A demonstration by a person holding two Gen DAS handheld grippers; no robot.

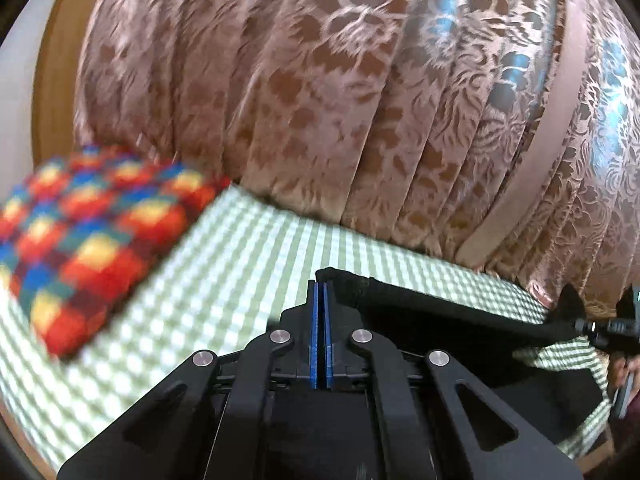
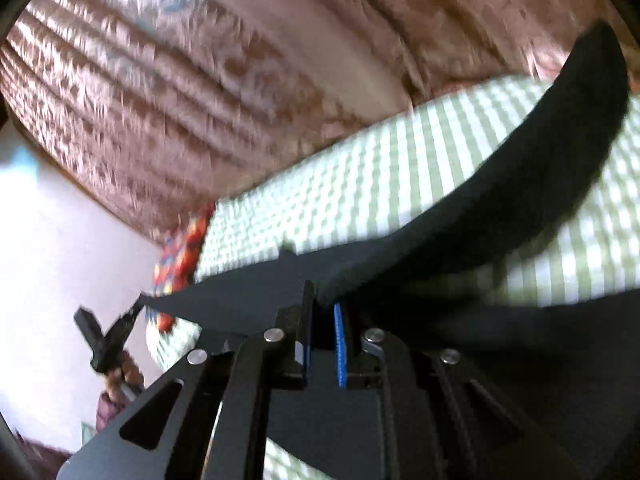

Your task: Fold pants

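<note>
— Pants (image 1: pixel 440 312): where, against the jaws?
— Black cloth is pinched in both; left gripper (image 1: pixel 320 292) closed on an edge, right gripper (image 2: pixel 322 312) clamped on a fold, lifted over the checked bedsheet (image 1: pixel 240 264).
— Differences between views?
— Left shows a plaid blanket (image 1: pixel 92 240) far left; curtain (image 1: pixel 320 100) bounds the far side.

A bed (image 1: pixel 248 280) covered in a green-and-white checked sheet carries a multicoloured checked pillow (image 1: pixel 88 240) at nine o'clock and black pants (image 1: pixel 460 320) at four o'clock, partly raised off it.
</note>
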